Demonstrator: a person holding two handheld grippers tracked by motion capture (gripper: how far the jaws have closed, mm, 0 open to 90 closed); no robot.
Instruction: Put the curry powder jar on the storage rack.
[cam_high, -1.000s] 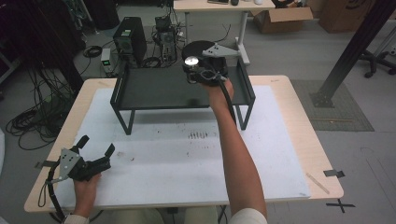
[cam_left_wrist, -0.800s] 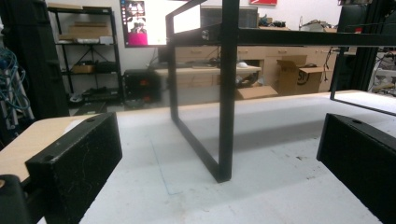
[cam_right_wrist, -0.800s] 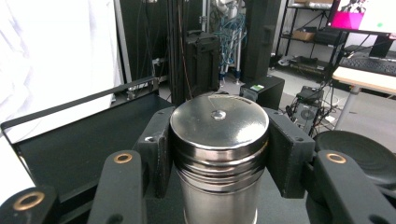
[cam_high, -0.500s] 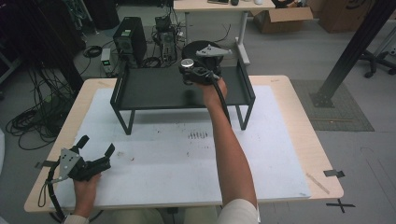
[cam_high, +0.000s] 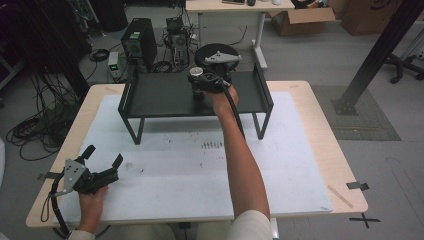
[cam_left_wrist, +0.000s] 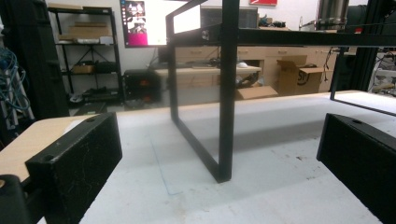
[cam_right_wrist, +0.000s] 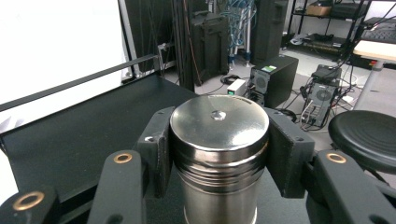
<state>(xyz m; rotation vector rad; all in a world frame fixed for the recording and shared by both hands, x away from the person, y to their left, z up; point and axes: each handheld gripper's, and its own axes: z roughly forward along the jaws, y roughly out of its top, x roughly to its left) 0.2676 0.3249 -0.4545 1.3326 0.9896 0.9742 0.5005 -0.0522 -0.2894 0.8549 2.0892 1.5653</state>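
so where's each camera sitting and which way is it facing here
High view: fixed above the person's side, facing forward and down on the table; both forearms enter from the bottom, left gripper near the front edge, right gripper over the black rack.
Left gripper view: low over the table, facing the rack's leg between its own open jaws.
Right gripper view: above the rack top, facing along its jaws, which are clamped on a steel canister.
Shared: the rack shows in all three; the canister also shows in the high view.

We see the right gripper (cam_high: 200, 80) over the black shelf (cam_high: 165, 95) — the left gripper (cam_high: 100, 162) rests low on the desk (cam_high: 300, 150).
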